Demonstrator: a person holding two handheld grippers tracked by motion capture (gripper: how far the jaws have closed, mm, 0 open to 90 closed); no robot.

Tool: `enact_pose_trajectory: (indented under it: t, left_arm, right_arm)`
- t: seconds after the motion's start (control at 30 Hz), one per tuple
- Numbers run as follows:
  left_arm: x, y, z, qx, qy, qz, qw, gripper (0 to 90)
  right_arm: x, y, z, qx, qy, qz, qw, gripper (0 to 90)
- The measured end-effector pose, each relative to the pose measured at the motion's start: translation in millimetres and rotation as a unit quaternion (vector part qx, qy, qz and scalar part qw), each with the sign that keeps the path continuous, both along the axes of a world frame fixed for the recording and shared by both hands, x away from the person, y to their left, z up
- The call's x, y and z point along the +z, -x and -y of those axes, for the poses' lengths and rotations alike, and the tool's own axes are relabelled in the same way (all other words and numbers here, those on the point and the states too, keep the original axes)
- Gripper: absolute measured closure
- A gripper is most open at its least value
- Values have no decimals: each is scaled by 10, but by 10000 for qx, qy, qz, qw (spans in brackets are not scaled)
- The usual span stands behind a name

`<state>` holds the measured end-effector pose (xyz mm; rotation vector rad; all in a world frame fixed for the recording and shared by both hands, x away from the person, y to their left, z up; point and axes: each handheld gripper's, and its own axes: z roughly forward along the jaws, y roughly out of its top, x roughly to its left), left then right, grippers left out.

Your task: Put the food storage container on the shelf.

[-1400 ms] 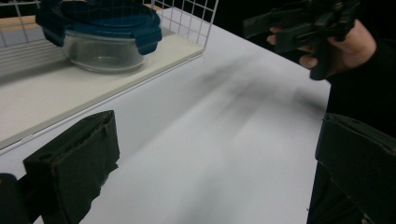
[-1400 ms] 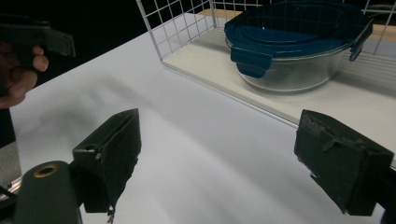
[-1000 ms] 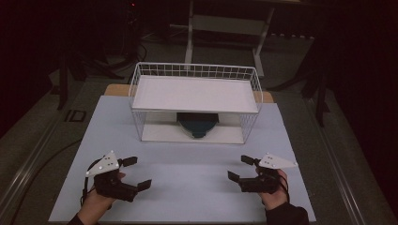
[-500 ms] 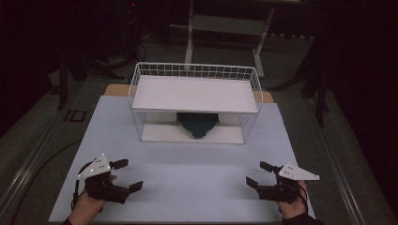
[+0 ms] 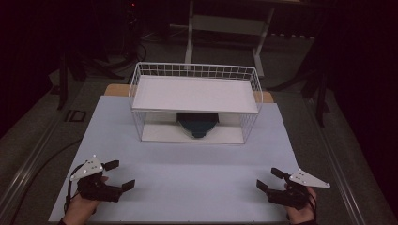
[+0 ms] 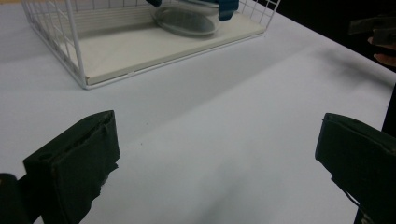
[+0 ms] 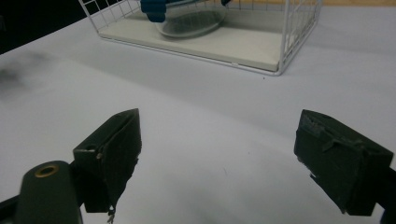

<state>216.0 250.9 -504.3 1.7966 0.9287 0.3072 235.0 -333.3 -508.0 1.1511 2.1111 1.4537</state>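
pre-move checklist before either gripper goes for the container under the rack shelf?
1. Left gripper open, holding nothing: ok.
2. Right gripper open, holding nothing: ok.
3. Table between grippers and wire rack free of obstacles: ok.
4. Lidded container sits on the rack's lower board, under the shelf: ok.
5. Rack's front side open for reaching in: cannot tell.
6. Container lid latched: cannot tell.

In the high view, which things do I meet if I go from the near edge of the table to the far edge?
Left gripper and right gripper, both open → bare table → container with blue lid under the wire rack.
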Motion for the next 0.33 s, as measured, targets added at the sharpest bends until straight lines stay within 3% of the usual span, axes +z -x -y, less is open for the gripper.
enact_pose_trajectory:
  t: [0.33]
  left_arm:
    - [-32, -13, -12, 86, 61, -54, 9999, 0]
  right_arm:
    - [-69, -42, 12, -63, -124, -168, 9998, 147]
